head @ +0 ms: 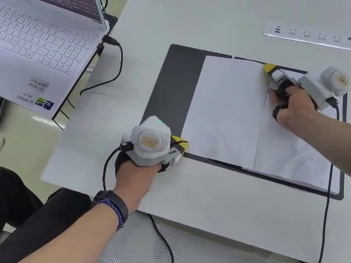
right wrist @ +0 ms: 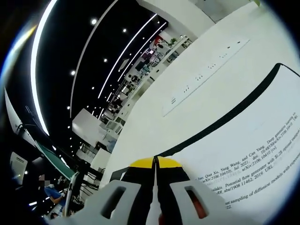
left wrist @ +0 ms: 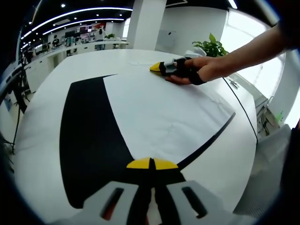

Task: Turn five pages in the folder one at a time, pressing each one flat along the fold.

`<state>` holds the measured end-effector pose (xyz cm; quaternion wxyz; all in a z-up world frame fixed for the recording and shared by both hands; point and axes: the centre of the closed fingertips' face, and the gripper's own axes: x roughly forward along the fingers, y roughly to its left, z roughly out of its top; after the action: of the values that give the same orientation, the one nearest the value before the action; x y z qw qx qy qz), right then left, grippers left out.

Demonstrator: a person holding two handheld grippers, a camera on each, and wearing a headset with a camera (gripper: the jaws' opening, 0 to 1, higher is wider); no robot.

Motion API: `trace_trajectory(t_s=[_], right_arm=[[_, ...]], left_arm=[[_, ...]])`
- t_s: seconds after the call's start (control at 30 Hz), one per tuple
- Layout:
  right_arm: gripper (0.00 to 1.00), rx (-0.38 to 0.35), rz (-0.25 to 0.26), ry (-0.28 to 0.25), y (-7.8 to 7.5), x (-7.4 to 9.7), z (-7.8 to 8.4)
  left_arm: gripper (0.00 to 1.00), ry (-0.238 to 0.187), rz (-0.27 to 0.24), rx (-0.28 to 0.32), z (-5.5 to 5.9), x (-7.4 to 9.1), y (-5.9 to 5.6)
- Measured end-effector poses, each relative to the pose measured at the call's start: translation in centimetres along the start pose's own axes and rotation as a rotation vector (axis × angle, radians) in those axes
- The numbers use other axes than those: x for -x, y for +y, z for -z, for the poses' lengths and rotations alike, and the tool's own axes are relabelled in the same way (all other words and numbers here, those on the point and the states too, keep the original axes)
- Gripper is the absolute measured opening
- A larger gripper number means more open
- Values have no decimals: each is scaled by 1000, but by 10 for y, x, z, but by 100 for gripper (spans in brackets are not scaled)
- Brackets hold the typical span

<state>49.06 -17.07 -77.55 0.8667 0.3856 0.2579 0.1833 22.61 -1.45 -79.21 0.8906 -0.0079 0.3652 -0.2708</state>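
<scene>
With left hand-held gripper (head: 180,145) and right hand-held gripper (head: 270,69) both clenched, we judge the folder (head: 170,87) page (head: 230,109) light, floppy, best pinched at a free corner.

Item: person with two hand-held grippers.

- left gripper (head: 180,145): white faceted housing. Its jaws are pale grey with slot-shaped cut-outs that show red inside, black toward the end, and yellow tips. A black cable (head: 109,161) is plugged into the housing.
- right gripper (head: 269,69): same white housing, same grey and black jaws with yellow tips. A second black cable (head: 329,186) leaves its rear.
- Hands: black straps (head: 278,112) looped round the fingers.
- Left wrist: black watch (head: 112,201), with a blue-purple band (head: 117,212) beside it.
- Forearms: no sleeves.
- Legs: dark trousers (head: 33,219).
</scene>
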Motion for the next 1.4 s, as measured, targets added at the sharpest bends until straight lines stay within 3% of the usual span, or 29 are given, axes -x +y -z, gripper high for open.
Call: trace_trajectory(t_s=[0.27, 0.63, 0.8, 1.2, 1.4], right_arm=[[0, 58, -30, 42, -1, 1, 8], [0, 135, -60, 114, 13, 28, 32], [0, 116, -71, 100, 26, 53, 45], [0, 127, -65, 102, 24, 76, 57], [0, 138, -74, 117, 35, 95, 72]], left_arm=[[0, -1, -2, -6, 0, 1, 0], [0, 2, 3, -16, 0, 1, 0], [0, 1, -2, 9, 0, 1, 0], [0, -6, 11, 58, -1, 1, 1], [0, 3, 17, 54, -1, 0, 0]])
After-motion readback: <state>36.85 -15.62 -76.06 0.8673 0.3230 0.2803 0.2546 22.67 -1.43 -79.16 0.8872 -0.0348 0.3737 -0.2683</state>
